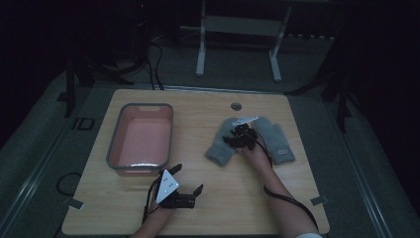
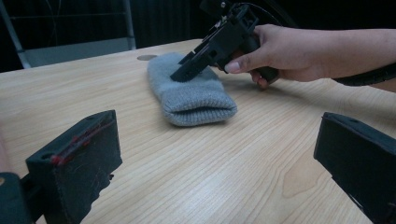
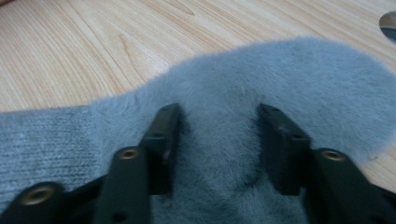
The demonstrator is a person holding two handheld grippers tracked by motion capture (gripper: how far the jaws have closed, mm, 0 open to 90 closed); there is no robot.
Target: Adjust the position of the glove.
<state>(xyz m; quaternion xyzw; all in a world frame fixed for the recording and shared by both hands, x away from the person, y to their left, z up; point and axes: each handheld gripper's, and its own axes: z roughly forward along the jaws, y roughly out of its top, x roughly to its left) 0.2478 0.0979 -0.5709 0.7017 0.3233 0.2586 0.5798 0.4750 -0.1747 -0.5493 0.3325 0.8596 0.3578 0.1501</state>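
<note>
A soft grey knitted mitten [image 1: 224,142] lies flat on the right half of the pale wooden surface [image 1: 208,198], its ribbed cuff toward the person and its fuzzy rounded end pointing away. Touching it on the right is its partner, a second grey mitten [image 1: 278,144] with a small label near the cuff. The right gripper [image 3: 219,149] is pressed down into the nap of the first mitten. Its two black fingers [image 3: 163,140] stand part-way open with a ridge of wool bunching between them, and the fabric is not yet clearly pinched tight. The wool looks light, limp and yielding, so it will probably fold and droop once lifted rather than keep its shape. It is hardly fragile and not slippery. A pinch on a gathered fold in the middle of the body, where the fingers now sit, should hold, though a shallow bite could catch only the fluff and slip off. The left gripper [image 1: 184,184] hovers near the front edge with its fingers spread wide and nothing between them. Beyond it, well apart from the mittens, sits an empty pink rectangular plastic tub with a grey rim [image 1: 115,144].
</note>
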